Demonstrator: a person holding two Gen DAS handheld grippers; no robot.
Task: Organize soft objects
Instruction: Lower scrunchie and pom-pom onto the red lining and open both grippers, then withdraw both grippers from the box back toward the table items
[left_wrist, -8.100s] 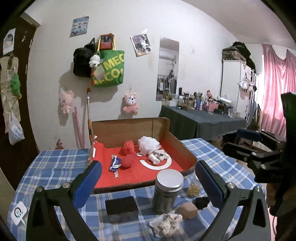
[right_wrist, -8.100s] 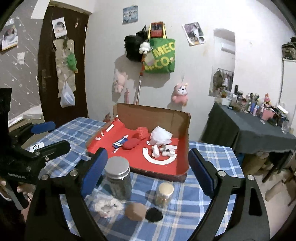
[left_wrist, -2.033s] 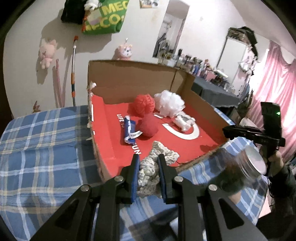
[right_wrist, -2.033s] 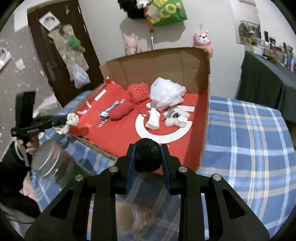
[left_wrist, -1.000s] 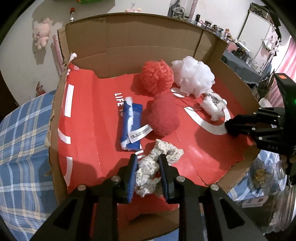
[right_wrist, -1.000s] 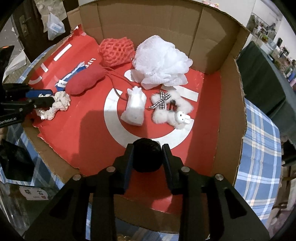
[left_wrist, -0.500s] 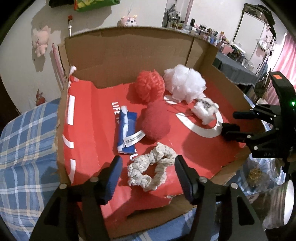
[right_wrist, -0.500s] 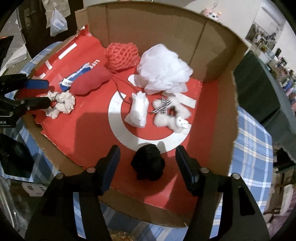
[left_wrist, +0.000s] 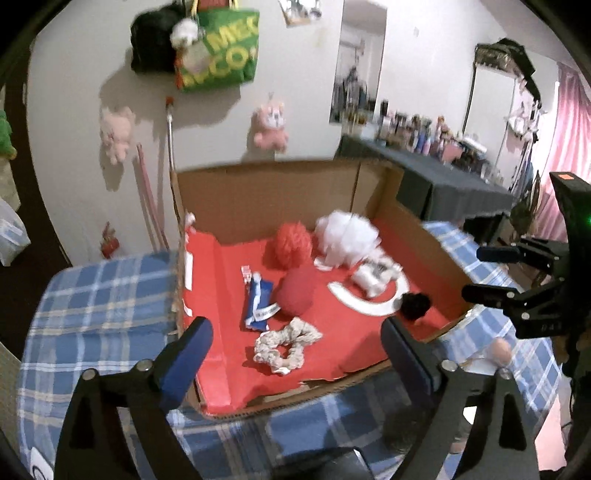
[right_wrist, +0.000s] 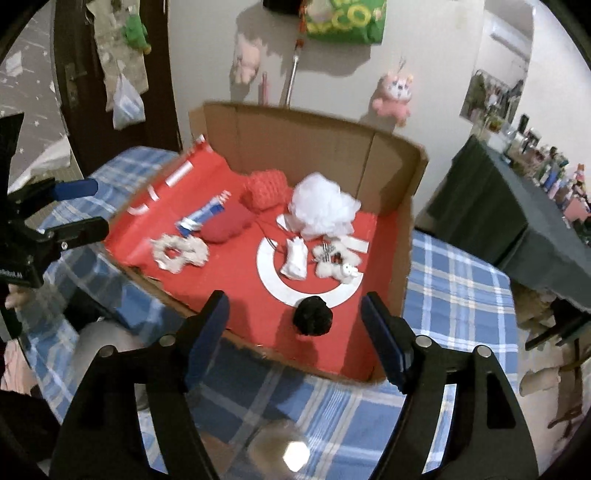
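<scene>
A red-lined cardboard box (left_wrist: 417, 236) on a blue plaid tablecloth (left_wrist: 103, 295) holds a cream crocheted scrunchie (left_wrist: 286, 345) and black fuzzy pompom (right_wrist: 313, 316), both released; left gripper (left_wrist: 295, 363) and right gripper (right_wrist: 295, 325), jaws just opening, stand empty.

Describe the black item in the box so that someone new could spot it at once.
Start at the open cardboard box with the red floor on the checked tablecloth. Near its front edge, at the white ring's rim, lies a black pompom between the open right gripper fingers, untouched. It is the only black thing inside.
</scene>
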